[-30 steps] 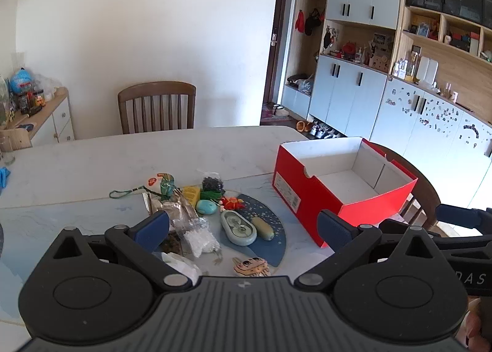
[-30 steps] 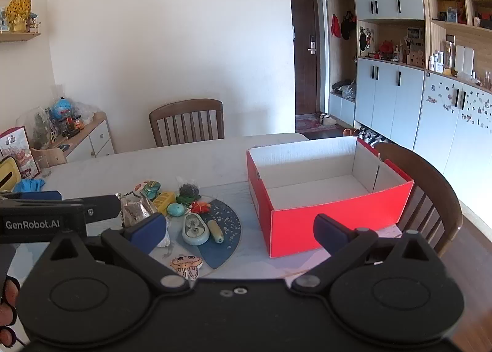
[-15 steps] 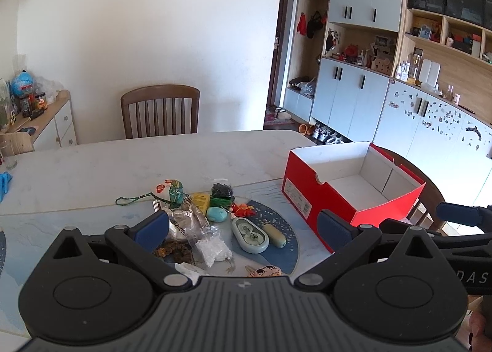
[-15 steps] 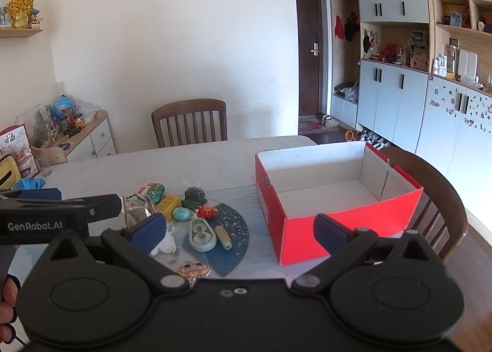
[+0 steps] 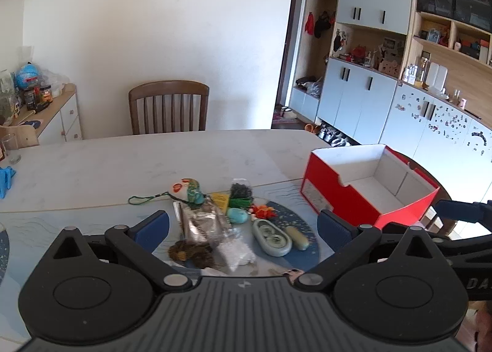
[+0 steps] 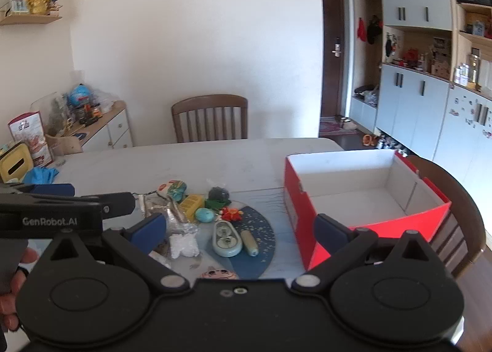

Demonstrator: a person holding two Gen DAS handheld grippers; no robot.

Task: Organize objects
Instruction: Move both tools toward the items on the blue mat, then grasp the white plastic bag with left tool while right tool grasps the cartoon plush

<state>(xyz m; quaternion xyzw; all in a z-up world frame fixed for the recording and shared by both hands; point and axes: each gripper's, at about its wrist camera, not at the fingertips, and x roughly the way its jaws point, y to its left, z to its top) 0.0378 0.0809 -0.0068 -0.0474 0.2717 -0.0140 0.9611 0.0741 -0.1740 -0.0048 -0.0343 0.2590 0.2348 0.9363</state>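
At a pale marble dining table (image 5: 123,167), the left gripper (image 5: 243,226) hangs with jaws spread wide and empty above a heap of small clutter: a crumpled clear bag (image 5: 203,223), a teal oval soap-like piece (image 5: 237,215), a pale oval case (image 5: 272,236). They lie on a dark blue placemat (image 6: 261,235). The right gripper (image 6: 240,226), equally agape and empty, hovers beside it. Farther right, apart from both tools, stands a red shoebox (image 6: 363,195), lidless.

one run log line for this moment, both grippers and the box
left hand-held gripper: open, holding nothing | right hand-held gripper: open, holding nothing | red box: empty | small items: on table
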